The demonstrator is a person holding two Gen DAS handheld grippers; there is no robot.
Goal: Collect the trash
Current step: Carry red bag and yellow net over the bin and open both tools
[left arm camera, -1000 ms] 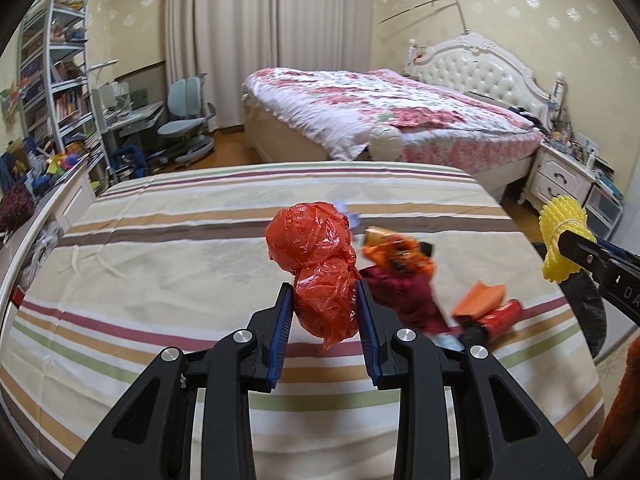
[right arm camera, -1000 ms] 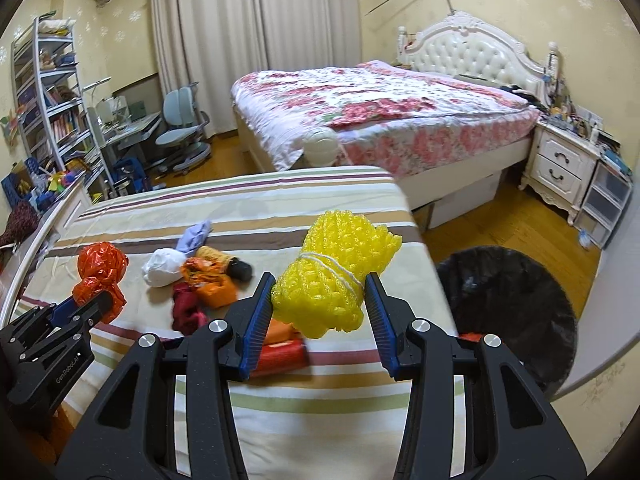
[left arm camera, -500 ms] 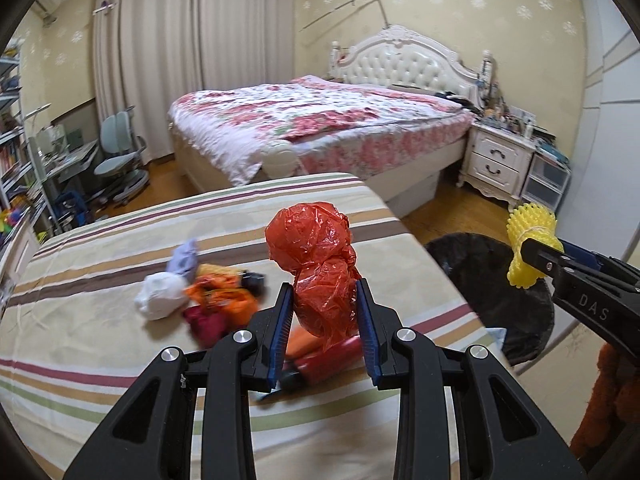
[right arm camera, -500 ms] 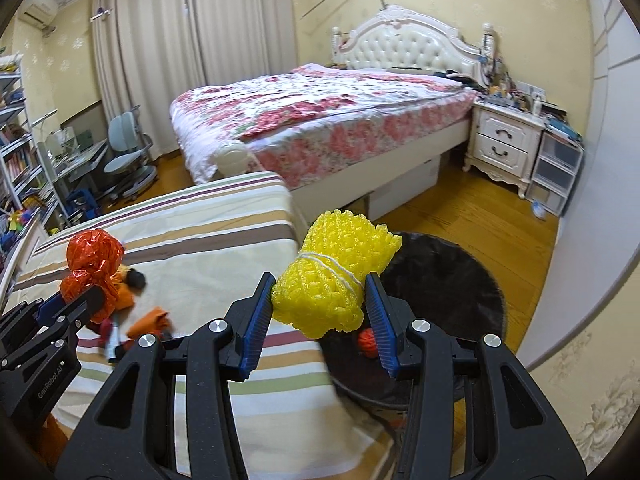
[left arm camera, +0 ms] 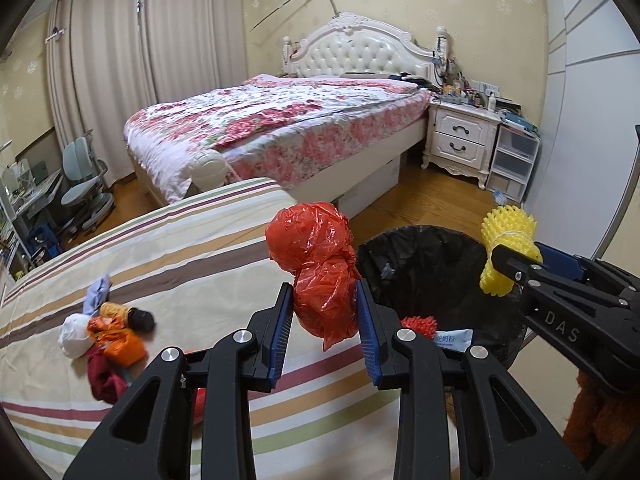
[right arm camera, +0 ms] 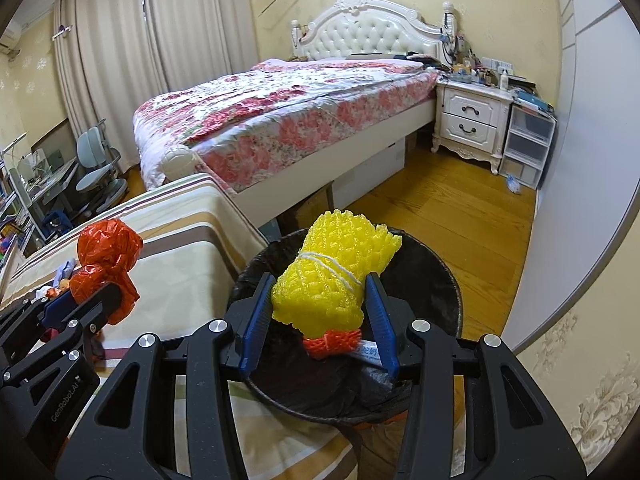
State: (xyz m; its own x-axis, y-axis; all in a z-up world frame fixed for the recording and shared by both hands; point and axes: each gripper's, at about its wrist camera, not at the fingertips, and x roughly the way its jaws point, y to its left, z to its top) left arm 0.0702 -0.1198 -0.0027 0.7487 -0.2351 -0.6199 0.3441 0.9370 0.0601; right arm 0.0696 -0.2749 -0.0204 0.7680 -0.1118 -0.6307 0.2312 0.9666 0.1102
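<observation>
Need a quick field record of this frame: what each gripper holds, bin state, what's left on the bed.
left gripper: shut on crumpled red plastic bag, beside the bin rim
right gripper: shut on yellow foam mesh bundle, over the bin opening
bin: round black-lined trash bin, on the floor by the striped bed
bin contents: orange mesh piece, white packet
left on bed: small trash pile, white, orange, dark red pieces

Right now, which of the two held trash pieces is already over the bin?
The yellow foam net in the right gripper: the black-lined bin lies directly behind it. The red plastic bag in the left gripper is over the striped bed's edge.
</observation>
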